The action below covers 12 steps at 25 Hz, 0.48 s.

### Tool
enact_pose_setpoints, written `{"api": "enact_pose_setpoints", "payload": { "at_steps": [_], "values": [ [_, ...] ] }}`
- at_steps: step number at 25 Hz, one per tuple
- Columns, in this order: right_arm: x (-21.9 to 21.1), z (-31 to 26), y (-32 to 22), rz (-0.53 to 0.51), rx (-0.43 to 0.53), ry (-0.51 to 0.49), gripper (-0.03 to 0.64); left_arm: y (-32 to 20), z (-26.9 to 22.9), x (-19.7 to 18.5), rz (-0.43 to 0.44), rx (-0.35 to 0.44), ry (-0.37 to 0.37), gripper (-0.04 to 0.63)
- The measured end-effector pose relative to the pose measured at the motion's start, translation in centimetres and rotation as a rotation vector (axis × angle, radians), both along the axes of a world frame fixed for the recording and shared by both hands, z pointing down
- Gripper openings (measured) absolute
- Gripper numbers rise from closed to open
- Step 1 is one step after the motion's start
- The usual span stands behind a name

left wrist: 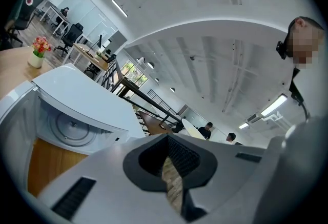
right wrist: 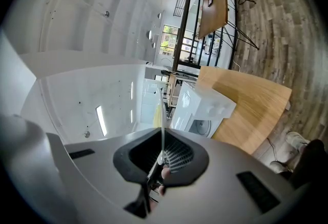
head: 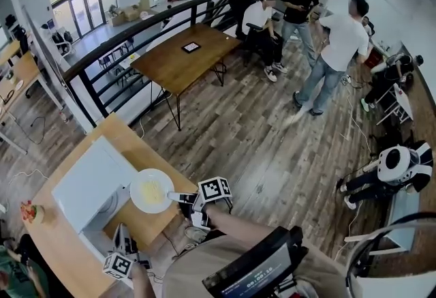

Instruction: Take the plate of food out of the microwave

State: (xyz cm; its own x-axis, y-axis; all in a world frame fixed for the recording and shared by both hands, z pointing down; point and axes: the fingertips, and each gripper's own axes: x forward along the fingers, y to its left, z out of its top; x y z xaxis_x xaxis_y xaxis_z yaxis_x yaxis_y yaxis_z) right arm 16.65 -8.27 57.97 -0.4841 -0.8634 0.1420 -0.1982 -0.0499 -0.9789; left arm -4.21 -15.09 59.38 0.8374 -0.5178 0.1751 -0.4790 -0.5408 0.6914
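Shows the right gripper (head: 178,197) (right wrist: 159,159) clamped on the near rim of a round white plate (head: 151,190) (right wrist: 162,115) of yellow food; holds it level and face up, outside the white microwave (head: 92,181) and just beside its front corner, over the wooden table (head: 133,143); round, so no long axis; edge-on along the jaws; shows the left gripper (head: 122,234) (left wrist: 171,166) near the table edge, jaws pressed together on nothing.

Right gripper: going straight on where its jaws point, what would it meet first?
The right gripper is shut on the plate of food; beyond it, probably the white microwave, though depth is unclear.
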Motion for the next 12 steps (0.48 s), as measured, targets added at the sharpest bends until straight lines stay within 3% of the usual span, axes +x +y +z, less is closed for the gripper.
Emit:
{"api": "enact_pose_setpoints", "payload": {
  "at_steps": [6, 12],
  "values": [
    [-0.1, 3.0, 0.6, -0.005, -0.043, 0.009, 0.018, 0.6, 0.2, 0.7, 0.028, 0.035, -0.047, 0.003],
    [-1.4, 9.5, -0.2, -0.057, -0.138, 0.012, 0.018, 1.2, 2.6, -0.4, -0.002, 0.005, -0.099, 0.003]
  ]
}}
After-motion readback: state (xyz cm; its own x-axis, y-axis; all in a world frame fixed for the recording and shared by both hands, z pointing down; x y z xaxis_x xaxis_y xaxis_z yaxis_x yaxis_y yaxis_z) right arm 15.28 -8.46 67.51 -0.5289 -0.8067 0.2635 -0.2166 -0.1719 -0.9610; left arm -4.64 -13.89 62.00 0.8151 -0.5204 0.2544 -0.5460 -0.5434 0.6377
